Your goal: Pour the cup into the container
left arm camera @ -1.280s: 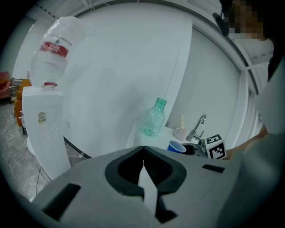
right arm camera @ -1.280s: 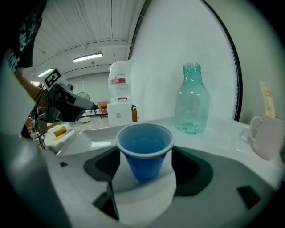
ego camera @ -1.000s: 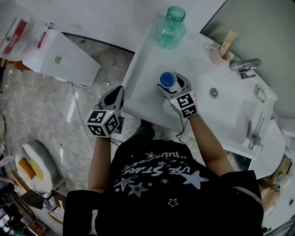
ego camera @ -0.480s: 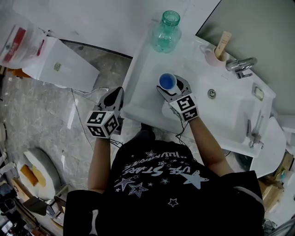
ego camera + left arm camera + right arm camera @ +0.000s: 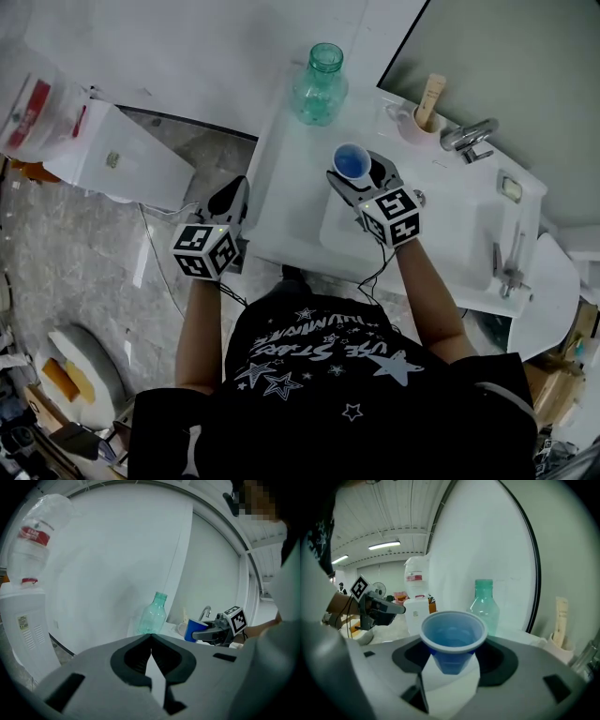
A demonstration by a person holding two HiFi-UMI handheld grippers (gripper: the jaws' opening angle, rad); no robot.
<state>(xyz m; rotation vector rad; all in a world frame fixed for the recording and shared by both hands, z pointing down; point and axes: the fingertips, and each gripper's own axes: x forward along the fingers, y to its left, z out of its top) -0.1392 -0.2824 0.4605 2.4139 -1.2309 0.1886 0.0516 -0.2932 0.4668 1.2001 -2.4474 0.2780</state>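
Upward since the earlier frame went the blue plastic cup (image 5: 352,161). My left gripper (image 5: 232,192) hung clenched, empty, off the washbasin's (image 5: 281,202) left edge. The green bottle (image 5: 319,86) stood at its back-left corner. My right gripper (image 5: 358,174), jaws just closing, clasped the upright cup's lower wall above the front edge. I judged the cup light, thin and easily crushed.

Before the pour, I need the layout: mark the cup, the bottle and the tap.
cup (image 5: 352,161), head view, on its blue inside.
bottle (image 5: 317,94), head view, on its green body.
tap (image 5: 466,135), head view, on its chrome spout.
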